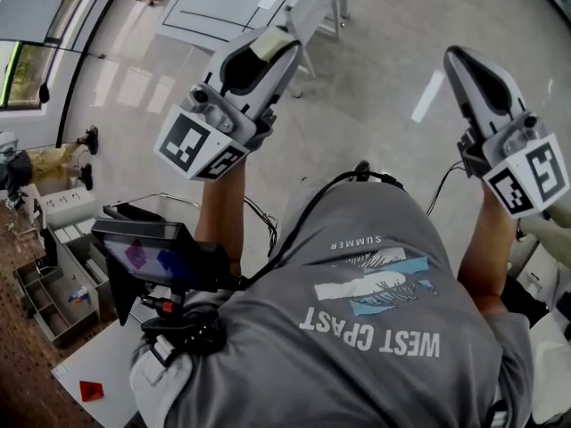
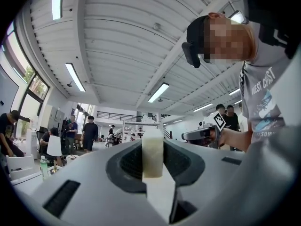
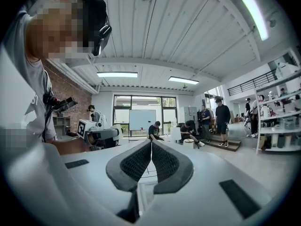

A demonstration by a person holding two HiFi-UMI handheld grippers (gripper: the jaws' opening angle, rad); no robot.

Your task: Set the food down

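Left gripper (image 1: 263, 50): upper left-centre of head view | fingers pinching pale cream rectangular food block (image 2: 152, 152), block upright between them | right gripper (image 1: 464, 65): upper right of head view | fingers pressed together, tips touching

Grey T-shirt (image 1: 375, 328), head view: "WEST COAST" in white capitals, seen upside down, just beside the shirt's blue-and-white graphic (image 1: 384, 285) on its near side. Smaller "SUMMER", also upside down, on the graphic's far side.

Left gripper view, same shirt: "WEST COAST" above the graphic, "SUM" below it, the rest cut off.

Left tool (image 1: 264, 52), marker cube (image 1: 198, 145): black-and-white square code, not legible as text. Right tool (image 1: 455, 56), its cube (image 1: 528, 178): likewise.

Other print in the room is too small to read.
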